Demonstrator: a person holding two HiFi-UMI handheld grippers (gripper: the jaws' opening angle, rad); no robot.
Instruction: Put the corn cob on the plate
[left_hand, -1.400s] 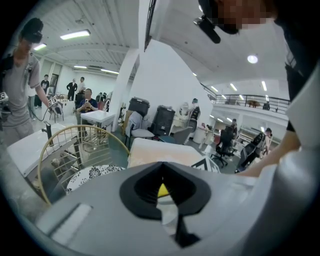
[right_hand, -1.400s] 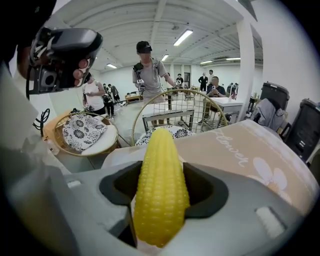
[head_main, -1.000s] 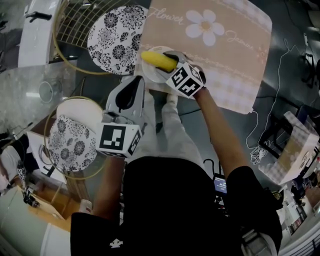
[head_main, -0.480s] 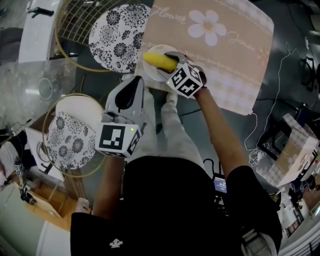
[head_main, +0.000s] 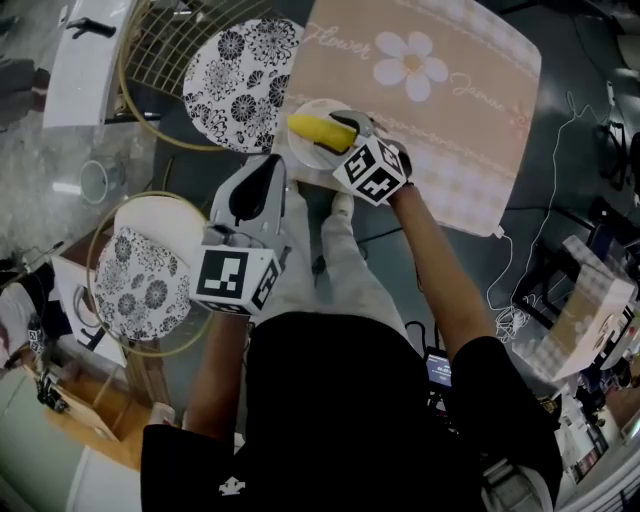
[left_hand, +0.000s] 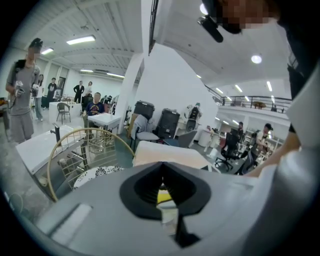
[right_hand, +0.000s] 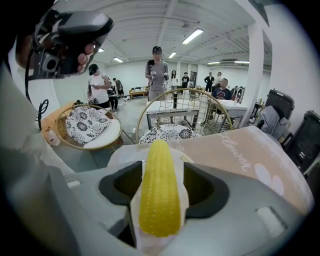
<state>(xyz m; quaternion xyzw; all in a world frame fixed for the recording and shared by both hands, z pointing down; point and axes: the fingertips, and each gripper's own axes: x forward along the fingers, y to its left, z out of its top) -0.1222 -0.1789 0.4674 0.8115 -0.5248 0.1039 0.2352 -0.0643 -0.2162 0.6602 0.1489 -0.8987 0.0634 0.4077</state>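
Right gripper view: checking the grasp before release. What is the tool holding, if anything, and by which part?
The right tool holds the yellow corn cob, jaws clamping the sides of its thicker end; the tip sticks out.

The yellow corn cob (head_main: 320, 130), clamped in the right gripper (head_main: 345, 128), has drifted slightly inward over the round white plate (head_main: 303, 160). Its tip was level with the plate's far left rim and now lies just inside it. The whole scene has also slid a little in the head view.
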